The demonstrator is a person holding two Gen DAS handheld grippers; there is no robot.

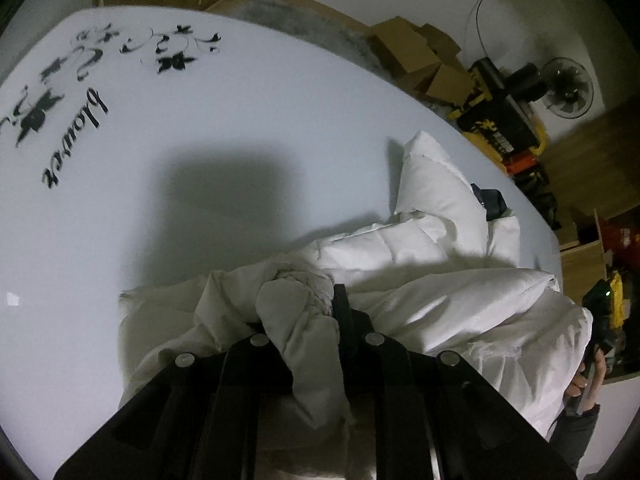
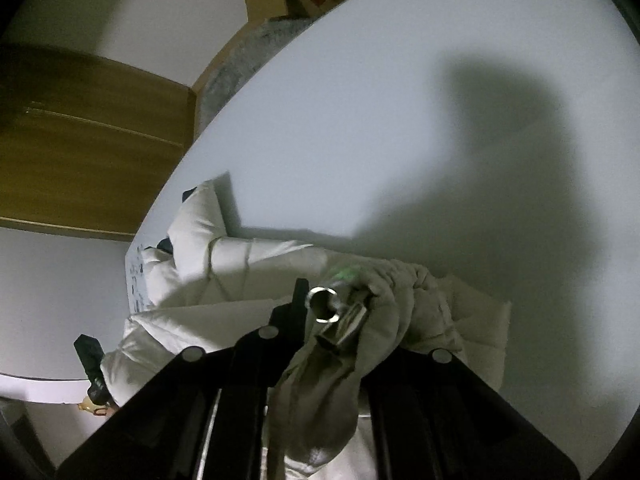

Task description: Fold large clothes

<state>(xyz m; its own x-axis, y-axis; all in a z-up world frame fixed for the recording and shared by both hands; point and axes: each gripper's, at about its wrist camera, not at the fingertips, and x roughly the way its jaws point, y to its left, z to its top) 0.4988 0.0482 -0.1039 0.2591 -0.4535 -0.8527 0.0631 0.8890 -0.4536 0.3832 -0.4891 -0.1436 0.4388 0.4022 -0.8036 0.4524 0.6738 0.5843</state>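
Observation:
A white padded jacket (image 1: 432, 248) lies crumpled on a white table (image 1: 248, 112), near its front edge. My left gripper (image 1: 308, 312) is shut on a bunched fold of the jacket. Only one finger (image 1: 340, 308) shows; the cloth covers the other. In the right wrist view the jacket (image 2: 248, 264) spreads to the left, and my right gripper (image 2: 340, 316) is shut on another bunch of it. A metal ring and clasp (image 2: 326, 308) on the jacket sit beside the visible finger (image 2: 298, 304). A hand (image 1: 580, 384) shows at the jacket's right end.
Black flower prints and lettering (image 1: 76, 136) mark the table's far left. Cardboard boxes (image 1: 416, 56), a fan (image 1: 568, 88) and yellow-black tools (image 1: 500, 128) stand on the floor beyond the table. A wooden cabinet (image 2: 80, 140) is off the table's left edge.

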